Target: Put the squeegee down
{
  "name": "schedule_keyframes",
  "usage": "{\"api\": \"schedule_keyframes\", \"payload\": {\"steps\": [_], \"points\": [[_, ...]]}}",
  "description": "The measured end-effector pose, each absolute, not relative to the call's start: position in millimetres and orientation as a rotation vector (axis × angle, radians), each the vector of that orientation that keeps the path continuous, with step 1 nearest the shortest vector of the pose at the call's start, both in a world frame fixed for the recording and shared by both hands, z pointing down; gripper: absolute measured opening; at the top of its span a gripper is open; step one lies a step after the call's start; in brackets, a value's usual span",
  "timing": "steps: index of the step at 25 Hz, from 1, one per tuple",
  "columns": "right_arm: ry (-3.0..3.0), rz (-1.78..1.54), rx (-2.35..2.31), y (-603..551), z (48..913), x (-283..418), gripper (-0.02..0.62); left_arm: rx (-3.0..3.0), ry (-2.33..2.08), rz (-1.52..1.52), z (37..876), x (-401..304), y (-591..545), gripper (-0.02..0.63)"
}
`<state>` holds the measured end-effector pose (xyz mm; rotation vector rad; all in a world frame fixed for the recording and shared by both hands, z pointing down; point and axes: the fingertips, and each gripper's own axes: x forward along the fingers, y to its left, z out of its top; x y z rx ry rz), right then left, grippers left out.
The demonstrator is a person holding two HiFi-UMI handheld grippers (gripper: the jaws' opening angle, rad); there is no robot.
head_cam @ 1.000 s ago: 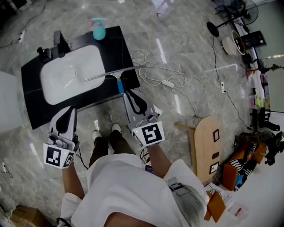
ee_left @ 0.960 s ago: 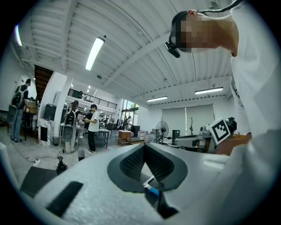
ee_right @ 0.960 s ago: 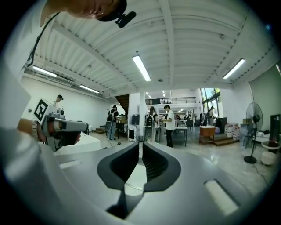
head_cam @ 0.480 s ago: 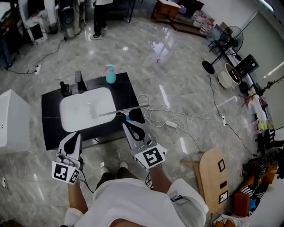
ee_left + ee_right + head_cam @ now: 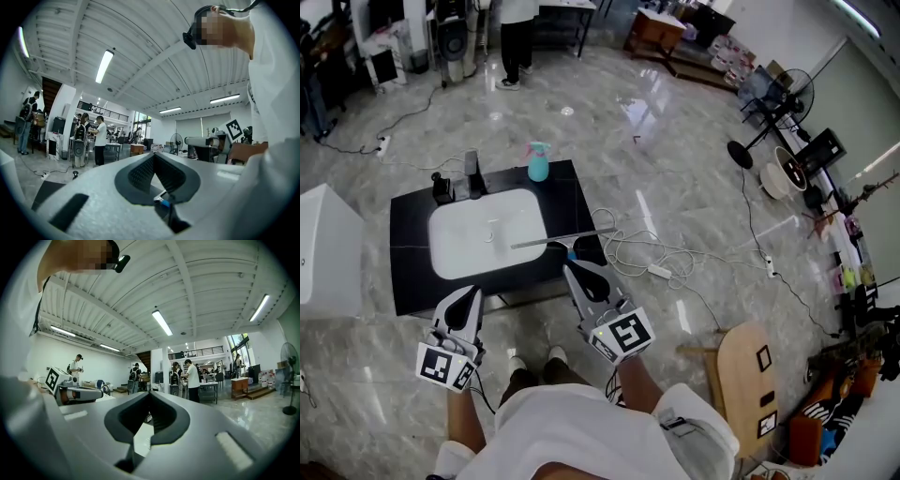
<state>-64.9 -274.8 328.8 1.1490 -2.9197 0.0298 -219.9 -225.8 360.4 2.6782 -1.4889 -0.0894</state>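
Observation:
The squeegee, a long metal blade with a blue handle, lies across the right rim of the white basin, which is set in a black counter. Nothing holds it. My right gripper hovers just short of the blue handle with its jaws shut and empty; in the right gripper view its tips meet. My left gripper hangs at the counter's front edge, also shut and empty. Under the closed jaws in the left gripper view, a bit of the blue handle shows.
A teal spray bottle and a faucet stand at the counter's back edge. White cables lie on the floor to the right, with a wooden board farther right. A white box stands to the left. People stand at the back.
Both grippers have lifted and drawn back a little from the sink, and the head view now takes in more of the room. The squeegee stays lying on the basin rim.

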Motion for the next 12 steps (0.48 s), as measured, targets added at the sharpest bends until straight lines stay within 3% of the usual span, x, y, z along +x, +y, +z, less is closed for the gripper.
{"api": "schedule_keyframes", "payload": {"steps": [12], "points": [[-2.914, 0.012, 1.149, -275, 334, -64, 0.008, 2.715, -1.442, -0.061, 361, -208, -230, 0.006]]}}
